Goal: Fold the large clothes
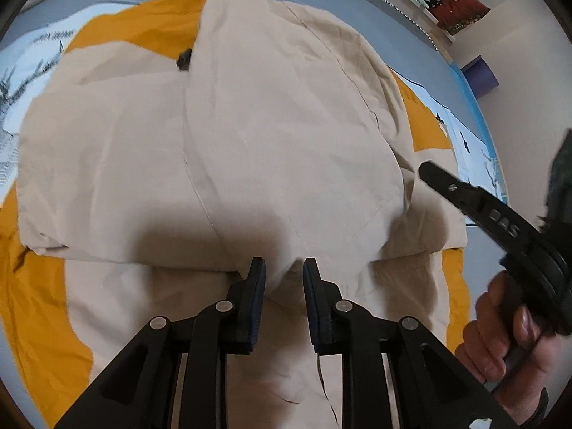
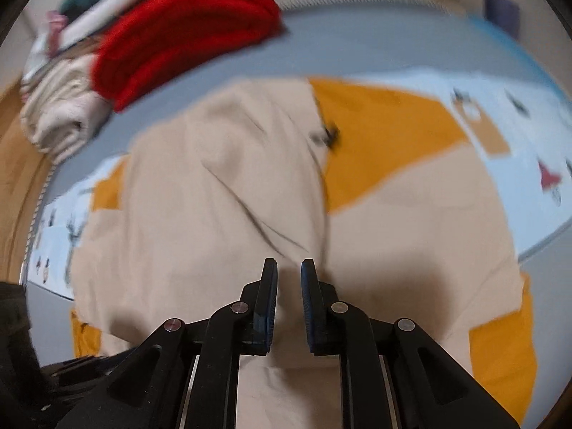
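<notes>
Left wrist: beige garment point(image 1: 250, 125) lies just beyond left gripper point(image 1: 284, 268).

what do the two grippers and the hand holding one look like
Both the left gripper and right gripper are matte black linkages with silver pivot pins and dark blue ribbed pads. The right one has raised lettering on its side. The hand wears a dark cuff.

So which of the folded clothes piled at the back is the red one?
The red knit, on top of the pile and nearest the bed's middle; the cream bundle beneath it is pale.
</notes>
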A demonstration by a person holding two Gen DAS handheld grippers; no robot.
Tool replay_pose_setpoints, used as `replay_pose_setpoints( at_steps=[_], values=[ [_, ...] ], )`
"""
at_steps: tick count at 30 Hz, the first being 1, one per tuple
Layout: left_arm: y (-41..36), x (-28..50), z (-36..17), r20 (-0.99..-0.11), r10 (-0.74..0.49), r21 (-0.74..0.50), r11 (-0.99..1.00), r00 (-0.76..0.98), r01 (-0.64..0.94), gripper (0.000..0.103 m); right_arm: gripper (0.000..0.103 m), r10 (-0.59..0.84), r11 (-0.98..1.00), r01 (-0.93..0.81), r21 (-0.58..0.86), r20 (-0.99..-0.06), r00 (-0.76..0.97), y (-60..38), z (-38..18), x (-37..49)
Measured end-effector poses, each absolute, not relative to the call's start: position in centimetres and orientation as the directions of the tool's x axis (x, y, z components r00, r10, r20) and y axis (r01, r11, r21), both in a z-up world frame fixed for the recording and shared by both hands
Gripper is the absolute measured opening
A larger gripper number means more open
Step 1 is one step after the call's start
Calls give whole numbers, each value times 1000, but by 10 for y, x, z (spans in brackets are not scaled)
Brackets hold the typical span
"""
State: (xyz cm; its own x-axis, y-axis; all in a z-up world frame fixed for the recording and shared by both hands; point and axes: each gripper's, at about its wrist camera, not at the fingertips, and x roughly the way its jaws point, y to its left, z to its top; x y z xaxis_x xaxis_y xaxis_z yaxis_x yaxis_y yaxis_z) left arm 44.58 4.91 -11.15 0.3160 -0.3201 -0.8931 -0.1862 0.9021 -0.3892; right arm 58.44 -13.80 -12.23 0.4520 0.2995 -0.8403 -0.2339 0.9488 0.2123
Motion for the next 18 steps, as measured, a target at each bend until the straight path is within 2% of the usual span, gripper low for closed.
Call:
replay_pose_setpoints(
  at_steps=[4,6,9,12,16,18],
  values=[
    [52,445,-101,-887,-298,-381,903,352,-197,19,17,375,912,-337,236,-814,445,-118,-118,576],
    [54,444,-98,-886,-293,-378,905,359,-196,19,18,395,896,-356,267,-845,359,-109,-136,576],
    [59,443,-95,-886,-292,-380,902,360,-203,19,19,310,920,-323,223,-917,251,-105,-171,579],
    [65,441,-91,-878,-307,-400,891,367,-213,19,19,308,920,-329,212,-910,277,-105,-169,577],
    [73,436,-81,-863,-325,-428,878,386,-216,21,19,366,893,-405,198,-844,393,-95,-139,562],
    [78,431,-78,-856,-333,-439,872,395,-216,23,22,384,871,-451,197,-846,371,-82,-139,556]
  ],
)
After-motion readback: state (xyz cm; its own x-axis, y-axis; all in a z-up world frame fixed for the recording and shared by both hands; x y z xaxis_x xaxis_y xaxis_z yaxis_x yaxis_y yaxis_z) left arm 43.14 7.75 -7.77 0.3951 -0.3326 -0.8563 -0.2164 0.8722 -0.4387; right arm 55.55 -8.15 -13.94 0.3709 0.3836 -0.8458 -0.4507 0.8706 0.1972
